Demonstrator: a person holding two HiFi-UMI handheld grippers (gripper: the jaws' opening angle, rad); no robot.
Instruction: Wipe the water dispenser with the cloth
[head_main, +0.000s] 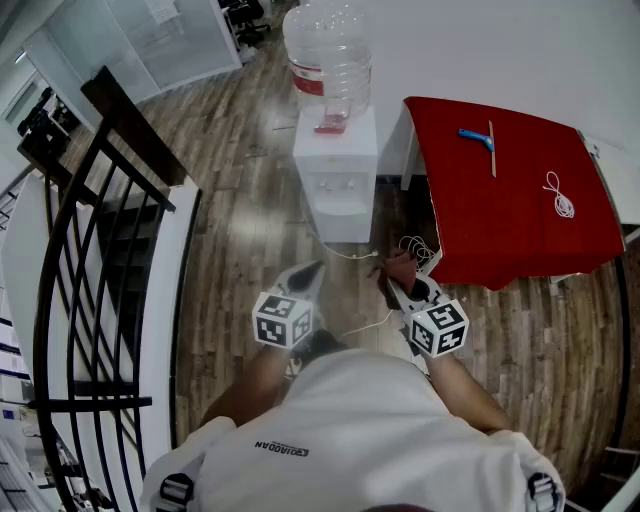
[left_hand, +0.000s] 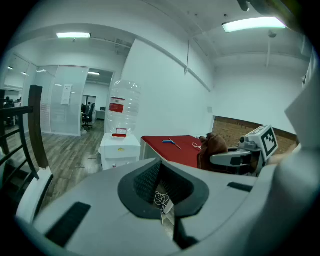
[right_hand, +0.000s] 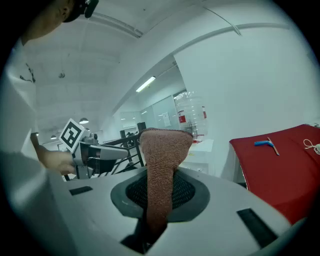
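Brown cloth (right_hand: 161, 150) sits clenched in the right tool (head_main: 408, 290), left tool (head_main: 303, 280) closed on nothing, water dispenser (head_main: 335, 170) well apart on the far floor, left of the red bench (head_main: 520, 210), so step close before pressing cloth flat to its white top.

The black railing (head_main: 140, 125) is running off the head view's left edge. The cloth (right_hand: 161, 165) is hiding its lower end between the jaws, lower centre of the right gripper view.
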